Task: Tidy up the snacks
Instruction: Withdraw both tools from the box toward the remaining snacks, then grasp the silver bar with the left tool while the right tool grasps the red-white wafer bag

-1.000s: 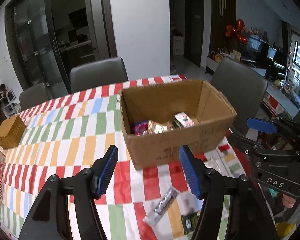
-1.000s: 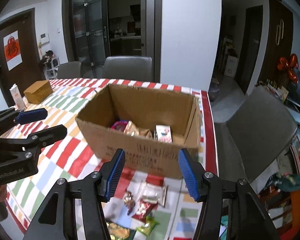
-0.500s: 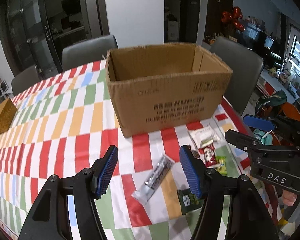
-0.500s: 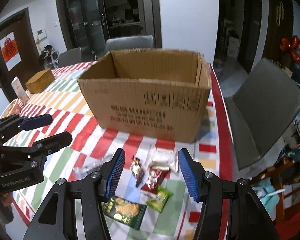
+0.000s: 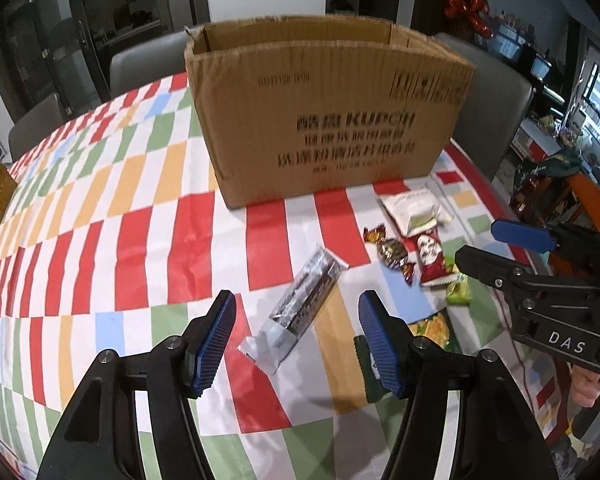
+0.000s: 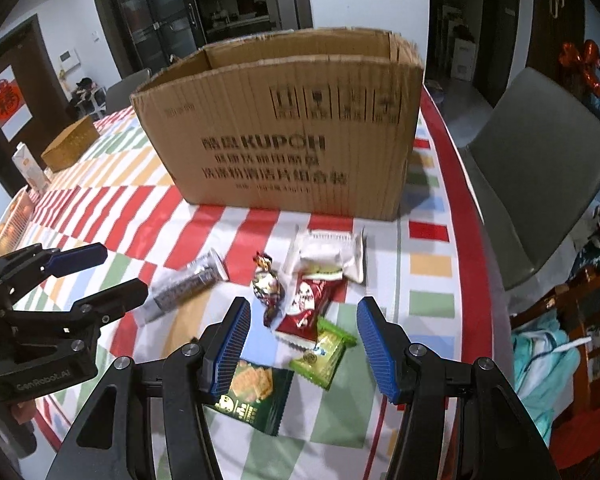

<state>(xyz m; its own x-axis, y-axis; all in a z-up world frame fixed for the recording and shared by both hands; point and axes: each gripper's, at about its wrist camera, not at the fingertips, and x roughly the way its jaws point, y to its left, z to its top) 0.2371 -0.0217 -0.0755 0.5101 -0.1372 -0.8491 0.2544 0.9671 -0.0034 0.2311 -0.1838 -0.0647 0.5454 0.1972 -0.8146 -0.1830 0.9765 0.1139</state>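
Snacks loose on checked cloth [image 5: 148,240] in front of box [image 5: 324,120], none gripped yet: L claw [image 5: 296,344] wide open w/ nothing in it, hovering over silver bar [image 5: 300,308]; R claw [image 6: 302,344] likewise wide open and empty above red pack [image 6: 306,308] and green pack [image 6: 324,352], dark cracker bag [image 6: 252,396] nearest. Probably best to drop L straight down, straddle bar across its narrow width, pinch mid-length so crinkly foil won't slide or fold. Beyond: twist-wrapped candy [image 6: 267,284], puffy white pack [image 6: 328,256], then stiff corrugated box w/ open top, contents not visible.
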